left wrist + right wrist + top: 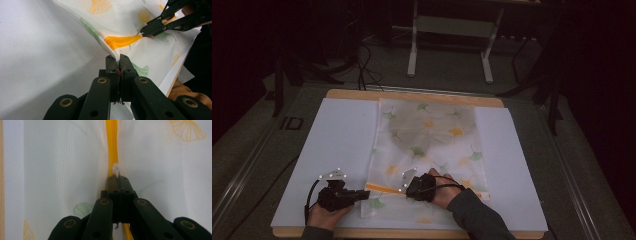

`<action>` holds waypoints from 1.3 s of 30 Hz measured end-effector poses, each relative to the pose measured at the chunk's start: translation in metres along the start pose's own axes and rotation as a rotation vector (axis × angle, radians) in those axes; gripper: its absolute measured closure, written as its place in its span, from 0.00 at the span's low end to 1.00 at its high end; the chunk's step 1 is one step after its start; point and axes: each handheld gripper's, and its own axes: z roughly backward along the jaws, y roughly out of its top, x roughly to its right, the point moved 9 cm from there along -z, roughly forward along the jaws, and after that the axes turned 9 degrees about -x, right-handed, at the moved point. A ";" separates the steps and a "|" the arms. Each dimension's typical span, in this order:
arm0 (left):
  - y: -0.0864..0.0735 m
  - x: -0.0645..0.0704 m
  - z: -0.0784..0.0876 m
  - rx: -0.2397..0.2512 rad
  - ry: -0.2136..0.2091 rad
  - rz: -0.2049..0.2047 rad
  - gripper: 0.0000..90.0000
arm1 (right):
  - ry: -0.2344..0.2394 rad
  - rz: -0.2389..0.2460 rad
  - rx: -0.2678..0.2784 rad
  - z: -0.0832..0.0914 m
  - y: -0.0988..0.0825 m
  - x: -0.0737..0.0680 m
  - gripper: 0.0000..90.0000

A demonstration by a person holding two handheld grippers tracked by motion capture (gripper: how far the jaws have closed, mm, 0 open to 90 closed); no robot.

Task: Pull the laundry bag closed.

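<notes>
- At the near edge of the table [347,94], we find the mesh bag [427,150] lying flat, its orange zipper [384,189] running crosswise between the two tools.
- The left gripper [117,60] is clamped on the bag's corner at the zipper's end, lifting it slightly.
- The right gripper [120,178] is pinched on the white zipper pull [116,169]; the zipper extends straight ahead of its jaws.
- We judge the pull must travel along that line, away from the left gripper, whose hand lies low, anchoring.

White translucent mesh fabric bag [427,150]: printed with green and orange-yellow ginkgo leaves. Orange zipper strip [384,189] with white zipper pull [115,169]. White rectangular table mat [337,150] on tan wooden board [352,94]. Black two-jaw grippers [362,194] [407,189].
</notes>
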 end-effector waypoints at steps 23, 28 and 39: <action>-0.001 -0.002 0.002 0.005 0.002 0.007 0.98 | -0.018 -0.025 -0.021 0.004 -0.019 0.006 1.00; -0.001 -0.002 0.002 0.004 0.005 0.006 0.98 | -0.020 -0.028 -0.024 0.005 -0.021 0.006 1.00; -0.001 -0.003 0.004 0.007 0.005 0.009 0.98 | -0.025 -0.038 -0.039 0.007 -0.031 0.009 1.00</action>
